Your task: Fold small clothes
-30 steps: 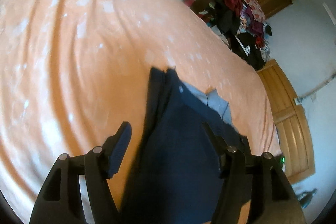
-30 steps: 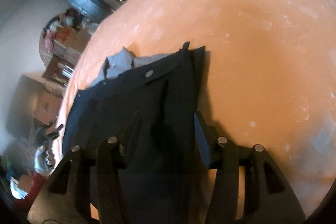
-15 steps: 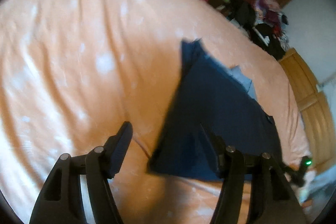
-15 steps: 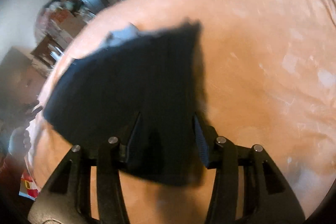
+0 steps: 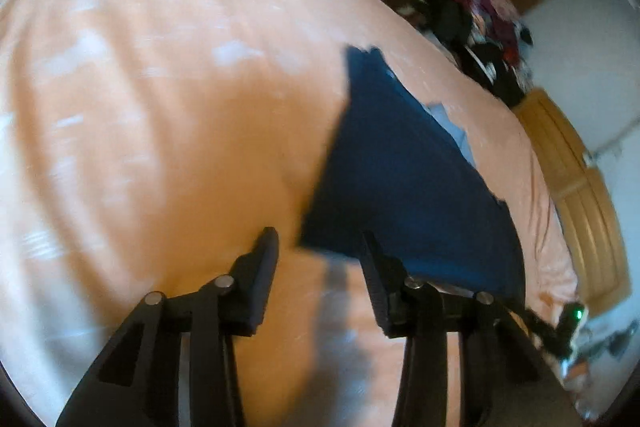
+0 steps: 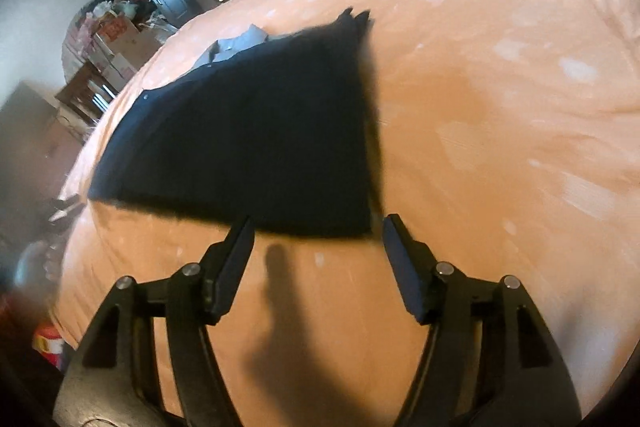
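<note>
Navy cloth, a small folded garment (image 5: 404, 187), is lying flat on the peach-orange bedsheet (image 5: 160, 127), with pale grey pocket lining (image 5: 450, 123) poking out along its far edge. Judging by the straight near hem and the doubled layers, one fold is looking already made, and the piece is sitting released so the next fold can be lined up.

Left tongs (image 5: 318, 247) are hovering spread, nothing between the fingers. The garment's near corner is sitting just beyond the tips, at about 12 o'clock, the body of it running off toward 1 to 2 o'clock. The right-hand finger (image 5: 374, 267) is overlapping the hem in view; contact cannot be told.

Right tongs (image 6: 316, 227) are likewise hanging spread and empty. In the right wrist view the navy garment (image 6: 256, 131) is spreading from 12 round to 10 o'clock, its near right corner falling roughly between the two tips. Whether it is touching them is unclear, given the motion blur.

Both tools are appearing placed at opposite near corners, probably for a paired pinch.
</note>
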Demonstrator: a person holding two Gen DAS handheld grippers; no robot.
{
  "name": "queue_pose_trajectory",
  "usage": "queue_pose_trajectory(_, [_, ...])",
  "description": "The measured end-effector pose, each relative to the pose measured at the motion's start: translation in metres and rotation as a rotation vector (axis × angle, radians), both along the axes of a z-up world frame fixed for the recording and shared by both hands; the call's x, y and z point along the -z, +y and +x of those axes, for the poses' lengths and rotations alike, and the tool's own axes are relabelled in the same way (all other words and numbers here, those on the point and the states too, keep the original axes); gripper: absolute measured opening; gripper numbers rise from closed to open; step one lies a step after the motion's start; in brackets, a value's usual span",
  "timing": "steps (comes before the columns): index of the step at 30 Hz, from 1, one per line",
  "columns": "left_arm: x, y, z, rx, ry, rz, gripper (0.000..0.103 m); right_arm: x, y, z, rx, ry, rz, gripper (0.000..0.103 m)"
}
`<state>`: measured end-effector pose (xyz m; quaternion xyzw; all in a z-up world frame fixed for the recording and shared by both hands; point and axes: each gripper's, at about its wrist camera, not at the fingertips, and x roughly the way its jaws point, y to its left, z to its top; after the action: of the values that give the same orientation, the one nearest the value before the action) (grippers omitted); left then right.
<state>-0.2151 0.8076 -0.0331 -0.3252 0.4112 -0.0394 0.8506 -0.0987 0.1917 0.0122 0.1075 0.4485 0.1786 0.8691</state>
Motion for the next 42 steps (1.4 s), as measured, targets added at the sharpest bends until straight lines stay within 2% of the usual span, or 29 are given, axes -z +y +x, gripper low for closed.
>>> queue_pose_trajectory(1, [-0.003,0.004,-0.006,-0.015,-0.001,0.01,0.045,-0.004,-0.003,-0.01,0.016,-0.016,-0.034,0.068])
queue_pose_trajectory(2, [-0.009,0.006,-0.013,-0.033,0.002,0.051,0.047,-0.005,-0.006,-0.016,0.03,-0.026,-0.06,0.069])
queue_pose_trajectory(4, [-0.018,0.002,-0.016,-0.059,0.006,0.121,0.064,-0.007,-0.01,-0.026,0.066,-0.044,-0.126,0.073])
queue_pose_trajectory(5, [-0.024,-0.002,-0.018,-0.076,0.011,0.171,0.07,-0.006,-0.007,-0.029,0.087,-0.045,-0.172,0.077])
queue_pose_trajectory(6, [-0.028,-0.004,-0.019,-0.086,0.019,0.214,0.072,-0.002,-0.009,-0.03,0.092,-0.041,-0.19,0.077])
queue_pose_trajectory(7, [-0.027,-0.005,-0.019,-0.087,0.028,0.244,0.078,0.001,-0.007,-0.032,0.095,-0.037,-0.206,0.078])
queue_pose_trajectory(10, [-0.014,-0.026,-0.01,-0.046,0.075,0.337,0.099,0.011,0.005,-0.032,0.086,-0.038,-0.252,0.092])
queue_pose_trajectory(11, [-0.01,-0.038,-0.005,-0.018,0.093,0.402,0.103,0.013,0.013,-0.031,0.082,-0.043,-0.277,0.101])
queue_pose_trajectory(13, [-0.005,-0.053,0.002,0.013,0.149,0.516,0.103,0.019,0.025,-0.032,0.091,-0.049,-0.334,0.103])
queue_pose_trajectory(14, [-0.003,-0.056,0.002,0.017,0.169,0.545,0.103,0.022,0.029,-0.033,0.108,-0.06,-0.359,0.103])
queue_pose_trajectory(16, [-0.002,-0.057,0.006,0.01,0.193,0.551,0.103,0.026,0.028,-0.035,0.139,-0.07,-0.344,0.103])
queue_pose_trajectory(20, [0.001,-0.048,0.01,-0.03,0.181,0.488,0.103,0.029,0.025,-0.038,0.136,-0.103,-0.327,0.103])
queue_pose_trajectory(26, [0.002,-0.052,0.0,-0.055,0.105,0.501,0.103,0.03,0.022,-0.048,0.14,-0.149,-0.316,0.103])
queue_pose_trajectory(42, [0.003,-0.055,0.004,-0.058,0.108,0.525,0.103,0.03,0.021,-0.051,0.137,-0.166,-0.304,0.103])
